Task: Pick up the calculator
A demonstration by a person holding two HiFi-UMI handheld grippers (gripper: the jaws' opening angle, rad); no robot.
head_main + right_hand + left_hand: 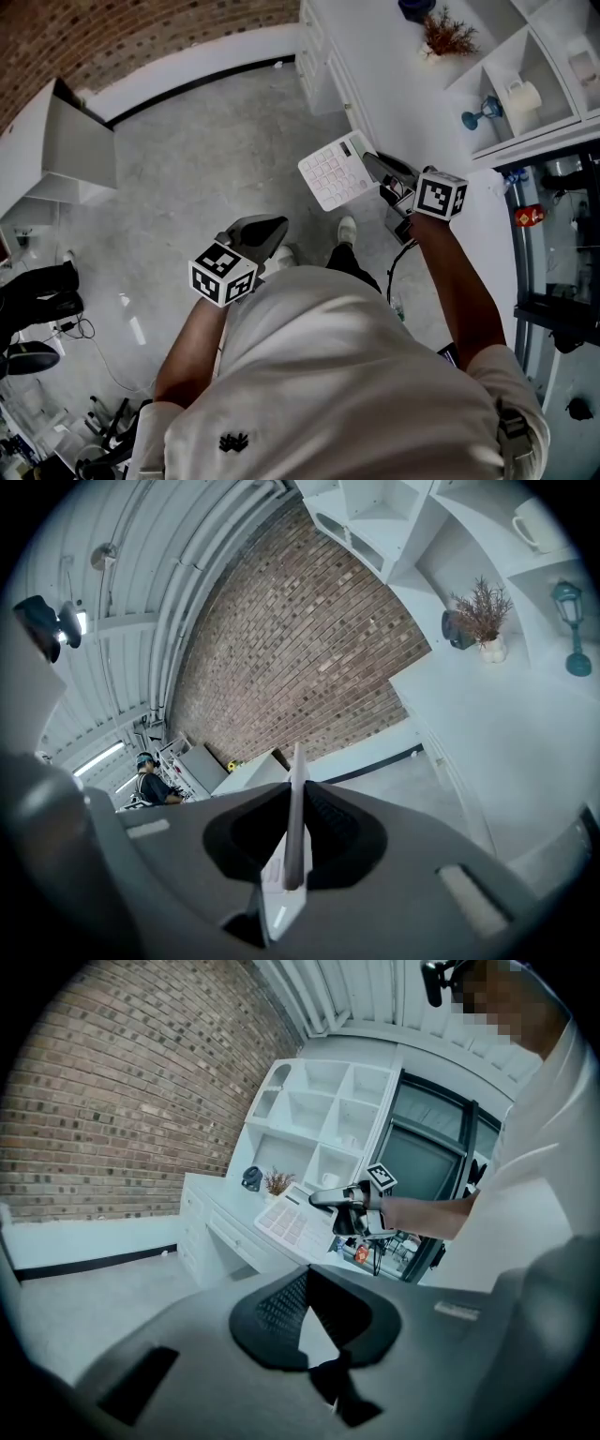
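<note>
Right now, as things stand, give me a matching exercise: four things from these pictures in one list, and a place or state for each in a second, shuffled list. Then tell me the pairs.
Things:
1. calculator
2. left gripper
3. dried plant
4. blue ornament

Places or states:
A. inside a shelf compartment
B. standing on the white counter
C. nothing between its fingers
D. clamped by its edge in the right gripper, lifted off the counter

Pairs: 1-D, 2-C, 3-B, 4-A
</note>
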